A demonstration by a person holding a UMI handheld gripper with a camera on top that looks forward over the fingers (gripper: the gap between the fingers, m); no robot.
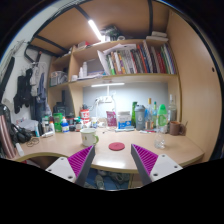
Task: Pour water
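No text, label, brand, number or sign was legible. Spines of the books [128, 60] on the shelf above the desk [120, 150] showed colour only, no lettering resolved.

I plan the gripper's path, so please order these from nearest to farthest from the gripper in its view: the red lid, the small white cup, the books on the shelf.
The gripper is open, holding nothing.
1. Red lid: on the desk, just ahead of the fingers.
2. Small white cup: farther back, ahead of the left finger.
3. Books: upper shelf, behind the desk.
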